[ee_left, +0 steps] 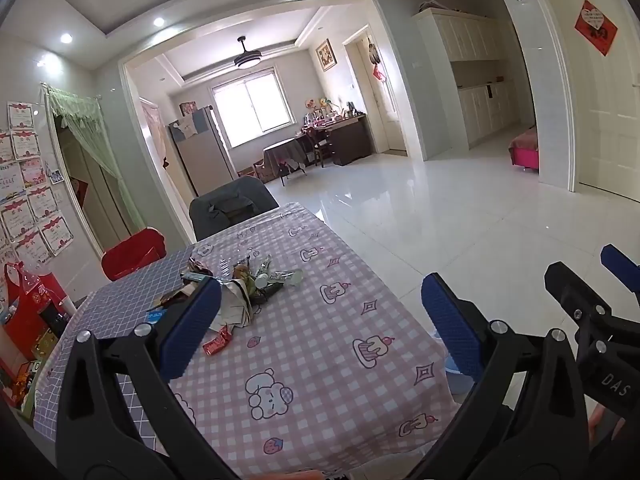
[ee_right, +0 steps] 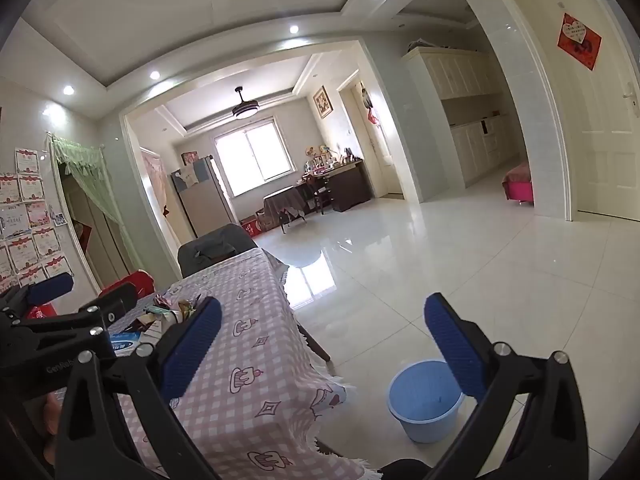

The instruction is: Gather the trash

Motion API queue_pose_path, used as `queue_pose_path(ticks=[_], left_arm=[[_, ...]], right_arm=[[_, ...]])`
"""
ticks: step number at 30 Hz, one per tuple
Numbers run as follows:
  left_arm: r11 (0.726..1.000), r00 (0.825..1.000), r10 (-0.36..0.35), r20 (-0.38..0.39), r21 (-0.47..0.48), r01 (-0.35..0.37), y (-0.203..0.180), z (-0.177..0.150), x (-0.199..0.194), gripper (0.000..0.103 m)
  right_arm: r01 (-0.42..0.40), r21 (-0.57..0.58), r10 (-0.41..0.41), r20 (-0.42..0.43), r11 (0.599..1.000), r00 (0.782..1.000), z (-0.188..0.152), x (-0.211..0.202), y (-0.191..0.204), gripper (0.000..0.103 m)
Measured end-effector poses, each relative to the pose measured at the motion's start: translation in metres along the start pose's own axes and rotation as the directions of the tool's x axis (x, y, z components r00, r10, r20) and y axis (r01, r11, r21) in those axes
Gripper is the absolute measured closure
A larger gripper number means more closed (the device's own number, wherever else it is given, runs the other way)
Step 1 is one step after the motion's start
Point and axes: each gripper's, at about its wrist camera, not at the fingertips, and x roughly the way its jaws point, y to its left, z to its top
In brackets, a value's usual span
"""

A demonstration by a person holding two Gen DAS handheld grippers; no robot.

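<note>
Both claws released, trash on surface

My left claw (ee_left: 324, 328) hangs spread wide over the pink checked tablecloth (ee_left: 320, 344), nothing between its pads. My right claw (ee_right: 324, 348) is likewise released, off the surface's edge. Wrapper pile (ee_left: 240, 284) lies mid-surface, a red candy wrapper (ee_left: 217, 342) just beside it. Blue bucket (ee_right: 420, 404) stands on the tiled floor (ee_right: 460, 264)

We hold both grippers side by side, tilted slightly downward. Our left gripper (ee_left: 324, 324) has its jaws spread wide with nothing between the pads. Our right gripper (ee_right: 324, 344) is likewise wide apart and holds nothing.
</note>
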Motion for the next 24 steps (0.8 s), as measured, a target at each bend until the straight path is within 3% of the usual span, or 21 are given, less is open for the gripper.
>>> queue_pose_path(ticks=[24], left_arm=[[1.000, 1.000, 0.000, -0.012, -0.007, 0.000, 0.0014, 0.0032, -0.0025, 0.005]], right_arm=[[-0.001, -0.008, 0.001, -0.011, 1.000, 1.000, -0.0031, 0.0035, 0.0055, 0.004]])
